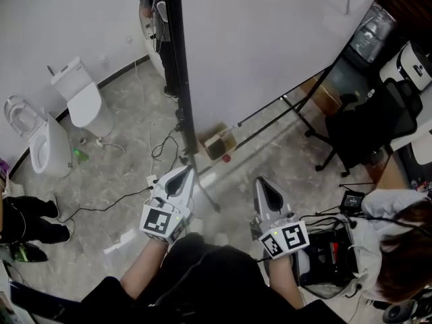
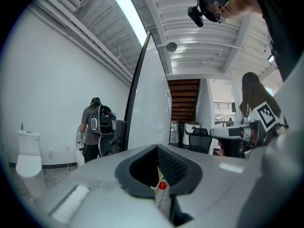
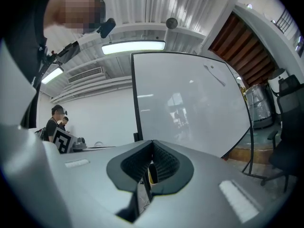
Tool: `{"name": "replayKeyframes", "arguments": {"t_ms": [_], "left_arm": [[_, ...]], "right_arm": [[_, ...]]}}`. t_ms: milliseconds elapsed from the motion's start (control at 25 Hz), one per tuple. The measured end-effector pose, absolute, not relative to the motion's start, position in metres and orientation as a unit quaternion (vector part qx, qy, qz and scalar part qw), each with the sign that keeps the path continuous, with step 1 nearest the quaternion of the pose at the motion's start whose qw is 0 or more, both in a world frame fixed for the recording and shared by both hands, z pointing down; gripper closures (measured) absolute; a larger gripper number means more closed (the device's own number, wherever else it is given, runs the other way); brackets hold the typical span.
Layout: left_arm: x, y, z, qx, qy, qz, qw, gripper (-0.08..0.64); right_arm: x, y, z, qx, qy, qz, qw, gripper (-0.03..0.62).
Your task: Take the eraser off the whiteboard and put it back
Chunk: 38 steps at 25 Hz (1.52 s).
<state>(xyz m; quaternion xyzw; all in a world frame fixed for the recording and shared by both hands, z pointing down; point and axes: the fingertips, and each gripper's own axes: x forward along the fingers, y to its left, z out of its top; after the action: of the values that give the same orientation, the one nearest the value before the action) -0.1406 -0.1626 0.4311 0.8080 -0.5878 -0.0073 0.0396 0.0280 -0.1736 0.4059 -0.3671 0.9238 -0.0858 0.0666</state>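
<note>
Eraser: none of the three views shows it for certain. The nearest candidate is a small slim thing (image 3: 214,75) stuck high on the whiteboard (image 3: 190,108), upper right of centre in the right gripper view. It is too small to tell whether it is the eraser or a pen. In the head view the board fills the upper middle and right of the frame.

Both tools are clenched on nothing. The left gripper (image 2: 157,147) has its ribbed pads pressed together, and so does the right gripper (image 3: 153,143). In the head view they sit side by side at lower centre, the left gripper (image 1: 185,174) by the board's dark edge post and the right gripper (image 1: 263,187) just right of it. Both point level and neither touches the board.

The likeliest slip, as I judge it, is reaching the board with the jaws shut. Closed tips would shove the eraser sideways or knock it to the floor instead of gripping it. A second risk is picking the wrong thing, since the target cannot be told apart from here.

The board's black stand legs (image 1: 283,103) cross the floor right of centre. A cable (image 1: 101,208) trails at lower left and a cardboard box (image 1: 219,142) lies by the post. Each could catch a foot on the way in. Someone stands at the top of the frame beside the post (image 1: 154,12), so a hard push on the board could swing it that way.
</note>
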Motion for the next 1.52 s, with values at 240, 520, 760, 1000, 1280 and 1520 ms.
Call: {"name": "replayKeyframes", "arguments": {"t_ms": [240,520,760,1000,1280,1520], "left_arm": [[-0.152,-0.182,0.438,0.836,-0.548,0.007,0.028,0.554],[-0.145,-0.214,0.454,0.860,-0.508,0.026,0.042,0.511],[-0.098,-0.265,0.465,0.874,-0.477,0.069,0.067,0.403],[-0.105,-0.272,0.506,0.875,-0.465,0.111,0.076,0.302],[-0.095,-0.291,0.522,0.866,-0.474,0.142,0.074,0.272],[-0.108,-0.283,0.533,0.860,-0.481,0.157,0.072,0.268]], "right_arm": [[0.013,-0.180,0.404,-0.402,0.909,-0.081,0.075,0.583],[0.005,-0.187,0.401,-0.428,0.898,-0.076,0.073,0.583],[0.047,-0.221,0.387,-0.454,0.885,-0.082,0.067,0.583],[0.042,-0.214,0.401,-0.481,0.871,-0.077,0.060,0.583],[0.061,-0.223,0.406,-0.496,0.863,-0.080,0.056,0.583],[0.055,-0.203,0.413,-0.504,0.859,-0.074,0.057,0.583]]}}
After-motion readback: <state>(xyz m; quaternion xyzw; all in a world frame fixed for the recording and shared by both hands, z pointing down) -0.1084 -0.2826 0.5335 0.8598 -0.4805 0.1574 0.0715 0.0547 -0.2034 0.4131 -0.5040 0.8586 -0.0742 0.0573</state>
